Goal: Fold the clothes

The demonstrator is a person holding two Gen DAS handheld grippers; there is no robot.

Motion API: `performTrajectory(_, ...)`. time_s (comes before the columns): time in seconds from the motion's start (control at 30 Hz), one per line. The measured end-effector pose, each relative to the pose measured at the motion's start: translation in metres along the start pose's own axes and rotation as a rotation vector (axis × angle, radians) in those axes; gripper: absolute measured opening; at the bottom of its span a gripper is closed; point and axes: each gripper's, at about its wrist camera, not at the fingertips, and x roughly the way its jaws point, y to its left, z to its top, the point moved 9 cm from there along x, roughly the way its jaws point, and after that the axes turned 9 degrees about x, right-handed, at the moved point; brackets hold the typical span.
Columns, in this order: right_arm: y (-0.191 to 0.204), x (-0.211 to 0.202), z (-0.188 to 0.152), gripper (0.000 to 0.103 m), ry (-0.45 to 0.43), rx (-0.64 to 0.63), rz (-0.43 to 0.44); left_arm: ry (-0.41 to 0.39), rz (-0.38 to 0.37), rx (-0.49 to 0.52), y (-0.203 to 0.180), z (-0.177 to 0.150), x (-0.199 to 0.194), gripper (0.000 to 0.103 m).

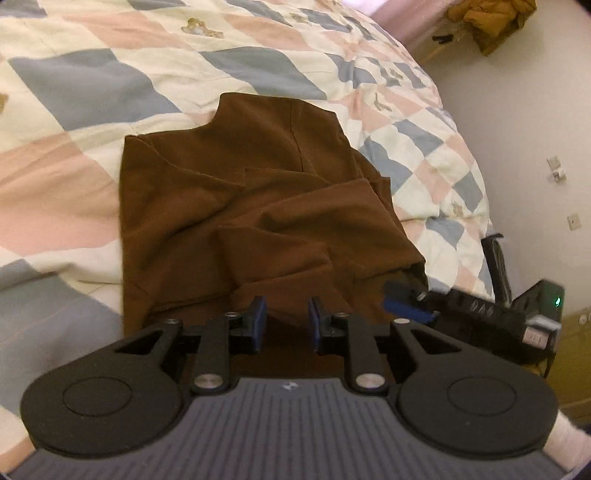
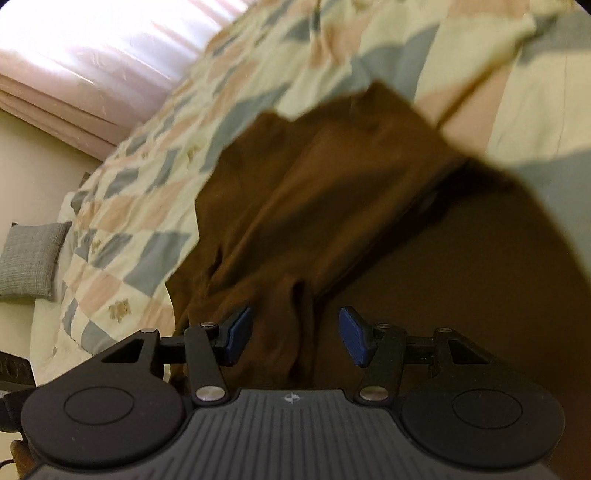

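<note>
Brown garment (image 1: 258,206) — a soft, rumpled piece of clothing, its exact kind hard to tell — lay across the checked quilt (image 1: 92,92) in the middle of the left wrist frame, with creased layers bunched toward the lower right and a smoother flap reaching up toward the centre top. The quilt, patched in cream, pink and grey-blue, covered the bed and filled the upper and left parts of that frame. The left gripper (image 1: 287,325) sat at the bottom centre, its blue-padded fingers (image 1: 260,321) apart, with the near edge of the cloth just past the tips and nothing pinched between them. At the lower right of the same frame the right gripper (image 1: 410,304) showed from the side, one blue pad pushed against the garment's edge; from there I could not tell its grip. In the right wrist frame the right gripper (image 2: 295,336) had its fingers spread wide, a hanging fold of the blurred brown cloth (image 2: 332,206) lying between them, not squeezed. A grey cushion (image 2: 29,258) rested at the left edge of that frame, and a mustard-coloured jacket (image 1: 491,22) hung in the upper right corner of the left wrist frame — well apart from the garment.
</note>
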Motion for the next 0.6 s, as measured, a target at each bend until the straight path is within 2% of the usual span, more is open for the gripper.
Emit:
performTrajectory(0.03,-0.001,0.000,-0.003,0.057,0.006,0.024,0.001,-0.005,0.000,0.003,0.001,0.001,0.005,0.020)
performTrajectory(0.1,-0.002,-0.001,-0.010,0.056,0.017,0.073,0.004,0.020,0.056,-0.038,0.013,0.000,0.024,0.021)
performTrajectory(0.2,-0.004,-0.003,-0.020,0.056,0.034,0.146,0.007,-0.036,-0.032,-0.225,0.033,-0.001,0.021,0.021)
performTrajectory(0.3,-0.005,-0.004,-0.030,0.058,0.051,0.219,0.011,-0.073,-0.032,-0.311,0.054,0.002,0.011,0.027)
performTrajectory(0.37,0.000,-0.003,-0.043,0.058,0.073,0.248,0.035,-0.059,-0.026,-0.303,0.063,0.010,0.018,0.028)
performTrajectory(0.47,0.027,0.015,-0.075,0.058,0.126,0.218,0.119,-0.018,-0.064,-0.276,0.069,0.025,0.040,0.035)
performTrajectory(0.5,0.037,0.024,-0.082,0.058,0.121,0.191,0.139,0.002,-0.065,-0.263,0.071,0.027,0.047,0.035)
performTrajectory(0.6,0.058,0.048,-0.088,0.058,0.034,0.160,0.158,0.045,-0.077,-0.202,0.068,0.032,0.057,0.024)
